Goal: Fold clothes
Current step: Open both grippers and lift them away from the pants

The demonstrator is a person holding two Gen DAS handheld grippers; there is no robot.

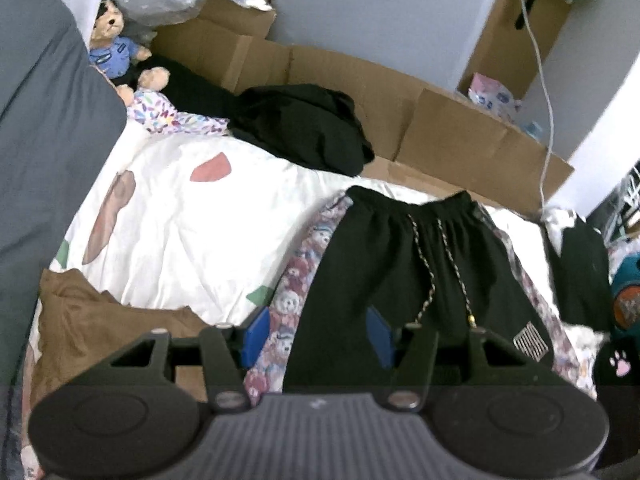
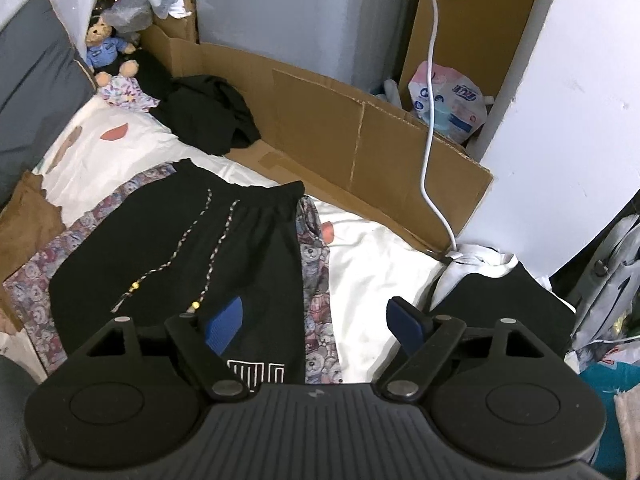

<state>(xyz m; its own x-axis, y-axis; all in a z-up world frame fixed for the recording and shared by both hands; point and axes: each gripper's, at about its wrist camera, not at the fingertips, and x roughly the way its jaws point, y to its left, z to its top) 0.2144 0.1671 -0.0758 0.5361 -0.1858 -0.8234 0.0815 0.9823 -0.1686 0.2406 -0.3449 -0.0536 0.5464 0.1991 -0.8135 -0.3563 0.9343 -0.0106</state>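
Here, through the left wrist camera, we are looking down on the black shorts [image 1: 404, 280], which are lying flat on the white bedsheet [image 1: 192, 236] with their waistband toward the cardboard [image 1: 460, 136] behind them. A strip of teddy-print fabric [image 1: 292, 292] is showing along each side of the shorts. Our left gripper [image 1: 318, 336] is hovering over the left edge of the shorts with its blue pads apart; the cloth is passing beneath them, and we are seeing no pinch. Behind the shorts a crumpled black garment [image 1: 304, 128] is resting against the cardboard, and a teddy bear [image 1: 114, 40] is sitting further left of it. A brown cloth [image 1: 92, 328] is lying left of the shorts.

Through the right wrist camera, we are seeing the shorts [image 2: 180, 256] from the other side, their two drawstrings [image 2: 216, 248] trailing down the front. Our right gripper [image 2: 316, 324] is standing wide apart with nothing between its pads: one pad over the right part of the shorts, the other over bare sheet [image 2: 372, 272] to their right. A white cable [image 2: 430, 120] is hanging down past the cardboard behind the shorts.
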